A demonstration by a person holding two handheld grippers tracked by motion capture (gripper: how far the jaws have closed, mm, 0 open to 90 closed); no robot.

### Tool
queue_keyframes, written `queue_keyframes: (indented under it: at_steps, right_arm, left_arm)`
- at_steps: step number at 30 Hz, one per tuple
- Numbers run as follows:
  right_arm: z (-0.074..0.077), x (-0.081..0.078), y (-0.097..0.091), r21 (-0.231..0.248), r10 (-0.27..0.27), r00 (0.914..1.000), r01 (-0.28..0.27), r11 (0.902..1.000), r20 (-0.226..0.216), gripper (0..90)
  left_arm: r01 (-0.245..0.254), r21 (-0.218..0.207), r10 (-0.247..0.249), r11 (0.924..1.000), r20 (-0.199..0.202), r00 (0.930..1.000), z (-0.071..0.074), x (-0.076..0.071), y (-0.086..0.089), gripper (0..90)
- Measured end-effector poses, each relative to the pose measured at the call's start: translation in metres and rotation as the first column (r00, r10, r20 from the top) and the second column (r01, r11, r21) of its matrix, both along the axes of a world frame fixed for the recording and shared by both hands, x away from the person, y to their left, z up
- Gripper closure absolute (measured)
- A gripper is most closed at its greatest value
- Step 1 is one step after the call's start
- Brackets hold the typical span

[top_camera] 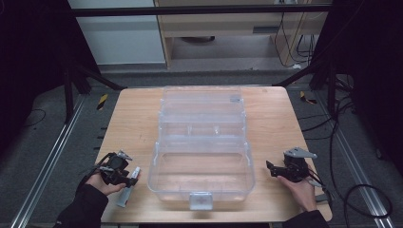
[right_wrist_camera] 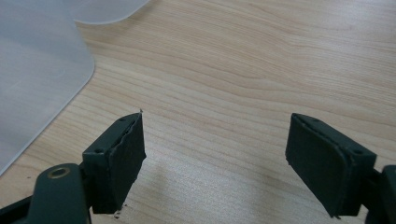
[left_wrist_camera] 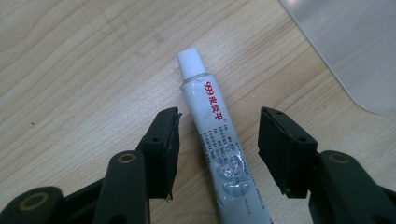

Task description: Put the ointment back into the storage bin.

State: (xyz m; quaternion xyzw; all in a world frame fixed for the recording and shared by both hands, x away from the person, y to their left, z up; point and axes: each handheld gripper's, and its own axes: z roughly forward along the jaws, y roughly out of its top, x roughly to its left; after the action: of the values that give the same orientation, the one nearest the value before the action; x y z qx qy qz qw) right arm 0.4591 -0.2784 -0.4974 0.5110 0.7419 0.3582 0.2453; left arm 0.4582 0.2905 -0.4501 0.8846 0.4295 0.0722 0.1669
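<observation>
— While both hands rest low on the wooden table [top_camera: 133, 118], what's the left gripper [top_camera: 127, 179] doing?

— It sits near the table's near-left corner, just left of the clear plastic organizer box [top_camera: 202, 142]. In the left gripper view its jaws stand apart, one on each side of a white ointment tube [left_wrist_camera: 219, 144] that lies flat on the wood. Neither pad touches the tube.

— Which way does the tube point?

— Its white screw cap [left_wrist_camera: 191, 63] points away from the gripper, and red characters run along the body below the cap. From the high view the tube lies slanted, just beside the box's near-left corner.

— And the box?

— It's open at the table's middle, lid folded back toward the far edge, with a pale latch [top_camera: 200, 200] on its near wall. A shallow tray sits across the middle.

— The right gripper [top_camera: 272, 169]?

— Near the near-right corner, just right of the box, held in the person's right hand [top_camera: 302, 190]. In the right gripper view its jaws are spread wide over bare wood, and the box's rounded corner shows at the left.
</observation>
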Motion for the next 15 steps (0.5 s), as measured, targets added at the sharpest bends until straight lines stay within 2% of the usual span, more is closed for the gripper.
queue_keyframes:
  at_steps: [4,11,15]
  right_arm:
    - [-0.0001,0.0,0.0002,0.001,0.001,1.0,-0.001,1.0,-0.004,20.0]
    - [-0.0004,0.0001,0.0006,-0.005,0.006,0.9999,-0.006,1.0,-0.01,20.5]
    - [-0.0013,0.0004,0.0012,-0.009,0.013,0.9998,-0.013,0.9999,-0.016,20.7]
  left_arm:
    - [0.009,0.02,-0.009,0.9998,-0.008,0.9999,-0.0026,0.0013,-0.0009,51.0]
    - [0.006,0.016,-0.005,0.9999,-0.03,0.9995,-0.0063,0.0059,-0.0011,58.4]
    - [0.027,0.035,-0.025,0.999,-0.039,0.9989,-0.0092,0.008,-0.0034,60.4]
